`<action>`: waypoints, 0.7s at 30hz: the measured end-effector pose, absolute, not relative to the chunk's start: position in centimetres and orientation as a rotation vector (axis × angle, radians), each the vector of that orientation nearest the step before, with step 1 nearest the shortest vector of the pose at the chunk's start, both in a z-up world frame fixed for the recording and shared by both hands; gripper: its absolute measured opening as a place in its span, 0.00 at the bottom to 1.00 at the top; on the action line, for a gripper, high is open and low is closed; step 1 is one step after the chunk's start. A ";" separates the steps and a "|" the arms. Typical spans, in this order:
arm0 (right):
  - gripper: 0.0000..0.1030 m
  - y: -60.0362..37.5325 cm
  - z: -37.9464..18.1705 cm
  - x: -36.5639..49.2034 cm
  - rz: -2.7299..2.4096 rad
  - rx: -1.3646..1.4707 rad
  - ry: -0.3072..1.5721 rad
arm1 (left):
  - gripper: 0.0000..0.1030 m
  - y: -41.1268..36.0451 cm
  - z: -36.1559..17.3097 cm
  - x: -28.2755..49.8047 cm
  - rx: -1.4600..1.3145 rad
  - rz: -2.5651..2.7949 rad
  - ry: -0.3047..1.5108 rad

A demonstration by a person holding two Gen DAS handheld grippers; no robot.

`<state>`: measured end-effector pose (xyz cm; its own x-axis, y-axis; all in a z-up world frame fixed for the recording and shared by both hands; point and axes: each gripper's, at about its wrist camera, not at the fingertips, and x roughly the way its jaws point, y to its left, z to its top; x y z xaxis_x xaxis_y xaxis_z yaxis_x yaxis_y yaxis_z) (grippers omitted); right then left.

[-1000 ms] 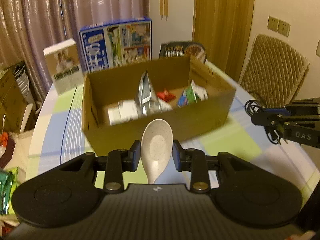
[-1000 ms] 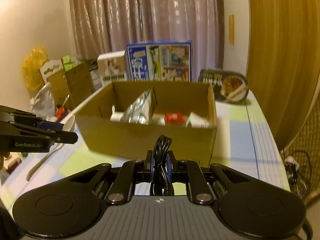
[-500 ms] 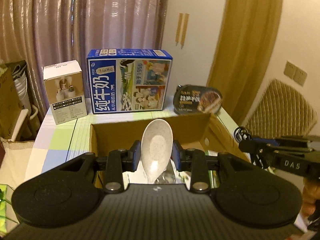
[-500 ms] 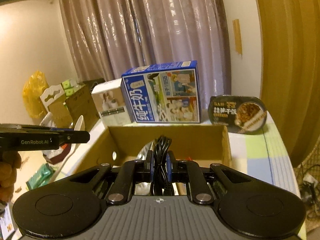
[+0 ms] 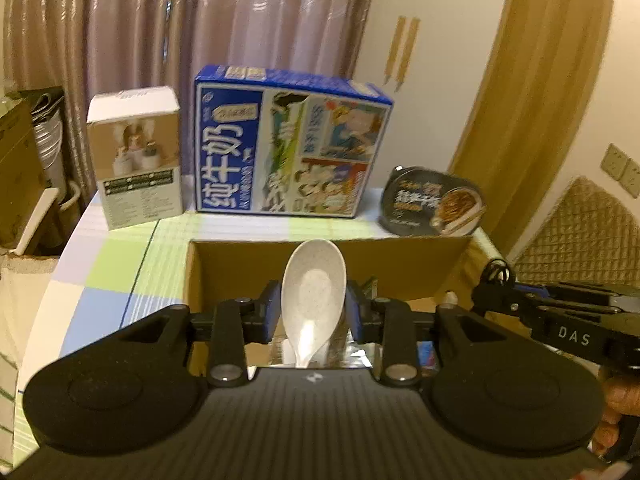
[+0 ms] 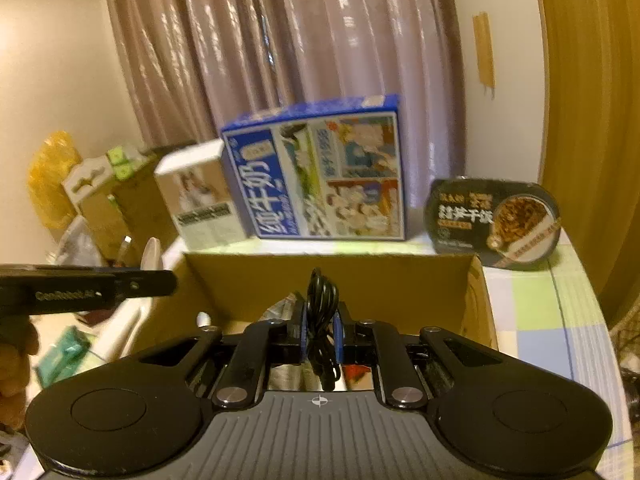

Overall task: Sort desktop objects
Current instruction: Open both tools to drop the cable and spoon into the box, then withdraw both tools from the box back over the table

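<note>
We hold two tongs over an open cardboard box (image 5: pixel 404 264), our landmark, which stands on a checked tablecloth (image 5: pixel 120 264).

The left gripper (image 5: pixel 313 312) carries a pale speckled spoon (image 5: pixel 313 292), bowl pointing ahead, above the near part of the box. Its jaws are opening, and the spoon sits between them; a thin gap shows at the pads, so we judge the hold is nearly gone.

The right gripper (image 6: pixel 320 328) is clamped tight on a bundle of black cable (image 6: pixel 322 312), also above the box's near part, to the right of the spoon.

Inside the box we glimpse a silver foil packet (image 5: pixel 356 354) and something red (image 6: pixel 354 372). Behind the box stand a blue milk carton (image 5: pixel 288 144), a small white box (image 5: pixel 138 156) and a dark ready-meal tub (image 5: pixel 434 202).

Risks as we judge them:
- The spoon's handle trails back under the tool; as it drops, it could catch the near wall and tip out onto the cloth.
- It may land on the foil packet and slide.
- The two tongs are close; a sideways drift could knock them together.
- The cable may uncoil on release, leaving a loop draped over the rim.
</note>
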<state>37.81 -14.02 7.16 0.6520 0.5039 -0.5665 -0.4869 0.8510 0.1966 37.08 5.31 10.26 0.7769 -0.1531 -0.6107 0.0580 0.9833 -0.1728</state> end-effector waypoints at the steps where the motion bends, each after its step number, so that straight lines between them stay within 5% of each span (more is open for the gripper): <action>1: 0.25 -14.1 6.7 38.1 0.557 0.037 0.667 | 0.36 5.6 9.9 37.2 -0.160 -0.108 0.678; 3: 0.53 -14.7 6.2 38.4 0.541 0.072 0.673 | 0.41 6.0 9.4 37.1 -0.171 -0.104 0.678; 4: 0.59 -15.0 6.1 38.3 0.537 0.085 0.664 | 0.41 6.3 9.3 37.0 -0.171 -0.100 0.677; 12: 0.63 -17.4 5.8 36.8 0.506 0.123 0.656 | 0.51 7.9 8.6 33.4 -0.217 -0.085 0.664; 16: 0.77 -18.5 6.1 34.3 0.500 0.150 0.651 | 0.52 7.8 8.8 30.1 -0.238 -0.075 0.661; 21: 0.90 -19.9 6.5 29.5 0.492 0.183 0.647 | 0.78 6.3 9.3 24.9 -0.228 -0.041 0.652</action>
